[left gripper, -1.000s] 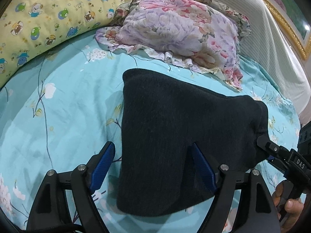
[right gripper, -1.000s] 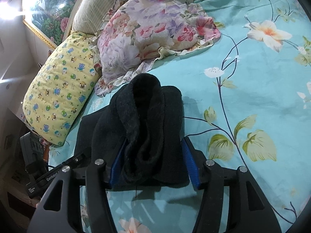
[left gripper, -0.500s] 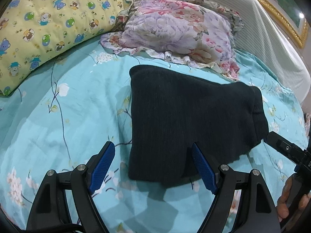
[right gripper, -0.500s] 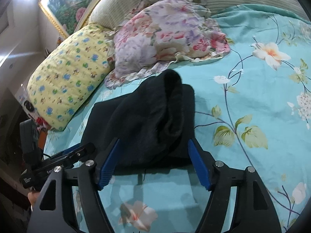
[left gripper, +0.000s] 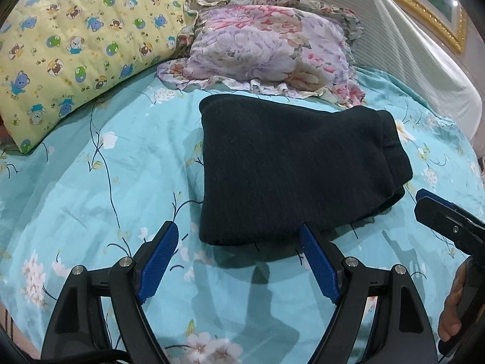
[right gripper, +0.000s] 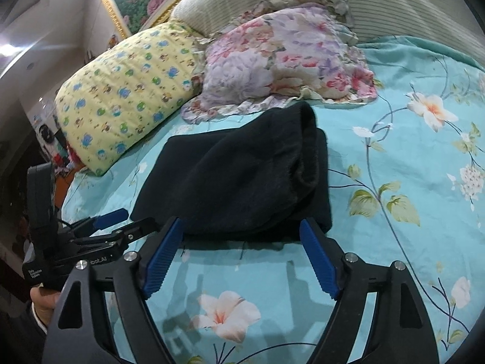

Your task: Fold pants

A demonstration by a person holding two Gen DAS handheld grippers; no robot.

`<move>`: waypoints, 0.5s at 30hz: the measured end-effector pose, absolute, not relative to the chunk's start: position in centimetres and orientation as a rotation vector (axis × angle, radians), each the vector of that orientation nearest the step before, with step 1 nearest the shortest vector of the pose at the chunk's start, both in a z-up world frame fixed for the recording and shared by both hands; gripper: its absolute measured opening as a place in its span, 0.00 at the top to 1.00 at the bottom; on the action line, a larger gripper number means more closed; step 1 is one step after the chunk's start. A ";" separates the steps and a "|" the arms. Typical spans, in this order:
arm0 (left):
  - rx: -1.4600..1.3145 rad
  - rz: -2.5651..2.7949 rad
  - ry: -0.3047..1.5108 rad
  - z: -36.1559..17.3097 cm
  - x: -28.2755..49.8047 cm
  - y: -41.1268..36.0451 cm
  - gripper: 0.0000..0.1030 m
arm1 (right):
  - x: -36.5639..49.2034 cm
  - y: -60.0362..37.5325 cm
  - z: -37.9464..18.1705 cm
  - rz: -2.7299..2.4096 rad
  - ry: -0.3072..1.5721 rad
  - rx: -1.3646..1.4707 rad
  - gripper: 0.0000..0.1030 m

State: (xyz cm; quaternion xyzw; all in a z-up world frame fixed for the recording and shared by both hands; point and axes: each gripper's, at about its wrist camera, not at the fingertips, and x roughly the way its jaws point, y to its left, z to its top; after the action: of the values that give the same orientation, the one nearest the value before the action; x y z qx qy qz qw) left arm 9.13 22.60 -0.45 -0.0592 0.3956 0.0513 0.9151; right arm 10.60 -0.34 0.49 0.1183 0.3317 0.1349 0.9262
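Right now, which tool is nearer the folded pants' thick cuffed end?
Right. The right tool sits open just short of the cuffed end; the left tool faces the pants' smooth side, cuffs far right.

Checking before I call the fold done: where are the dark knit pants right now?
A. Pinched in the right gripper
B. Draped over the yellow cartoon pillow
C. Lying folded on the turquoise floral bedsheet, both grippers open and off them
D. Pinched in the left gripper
C: the dark knit pants lie as a folded bundle on the turquoise floral bedsheet, while the left gripper and right gripper are open, holding nothing.
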 end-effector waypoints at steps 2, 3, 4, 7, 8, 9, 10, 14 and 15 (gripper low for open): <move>-0.112 0.098 0.803 -0.6 8.6 22.4 0.20 | 10.2 0.2 0.6 0.281 0.662 0.221 0.13; -0.106 0.095 0.800 -0.6 8.5 22.3 0.19 | 10.0 0.3 0.7 0.284 0.654 0.211 0.10; -0.099 0.091 0.797 -0.7 8.2 22.2 0.19 | 9.8 0.5 0.8 0.285 0.644 0.194 0.07; -0.091 0.076 0.805 -1.2 7.7 22.1 0.19 | 9.2 1.2 0.9 0.270 0.627 0.128 0.05; -0.096 0.063 0.811 -1.4 7.7 22.0 0.19 | 9.1 1.3 0.9 0.268 0.624 0.112 0.05; -0.097 0.056 0.814 -1.6 7.6 22.0 0.18 | 9.0 1.5 0.9 0.261 0.625 0.091 0.04; -0.093 0.061 0.815 -1.7 7.5 21.9 0.17 | 9.0 1.6 0.8 0.256 0.631 0.075 0.03; -0.076 0.065 0.815 -2.1 7.4 21.5 0.17 | 9.4 1.7 0.3 0.264 0.653 0.060 0.03; -0.074 0.066 0.818 -2.2 7.4 21.4 0.17 | 9.5 1.7 0.1 0.261 0.658 0.055 0.03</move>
State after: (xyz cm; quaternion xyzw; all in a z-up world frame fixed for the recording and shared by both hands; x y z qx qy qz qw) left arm 7.40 21.43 -2.20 -0.0358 0.3974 0.0322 0.9164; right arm 9.55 1.71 0.11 0.0270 0.3220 0.1276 0.9377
